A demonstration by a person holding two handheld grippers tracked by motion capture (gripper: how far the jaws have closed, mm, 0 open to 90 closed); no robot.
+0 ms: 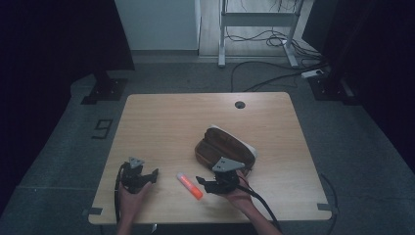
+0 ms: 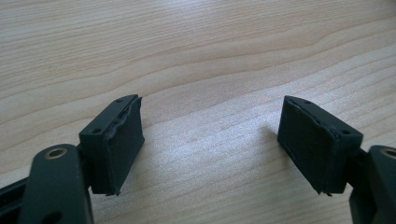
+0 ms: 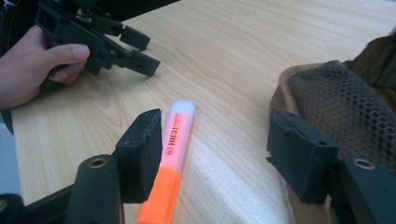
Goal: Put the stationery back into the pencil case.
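An orange highlighter (image 1: 189,186) with a pale cap lies flat on the wooden table (image 1: 161,122) near its front edge. My right gripper (image 1: 203,184) stands open just to its right. In the right gripper view the highlighter (image 3: 175,154) lies on the table close beside the inner face of the left jaw of my right gripper (image 3: 215,126), and no pad presses on it. A brown pencil case (image 1: 225,147) lies open behind the right gripper; its mesh pocket (image 3: 345,102) is by the right jaw. My left gripper (image 1: 149,178) rests open at the front left, with bare wood between the jaws of my left gripper (image 2: 210,126).
A person's hand (image 3: 32,70) holds the left gripper (image 3: 135,51), which points toward the highlighter. A round cable hole (image 1: 240,105) sits at the table's far edge. Cables trail from both grippers over the front edge. A desk frame and floor cables lie beyond the table.
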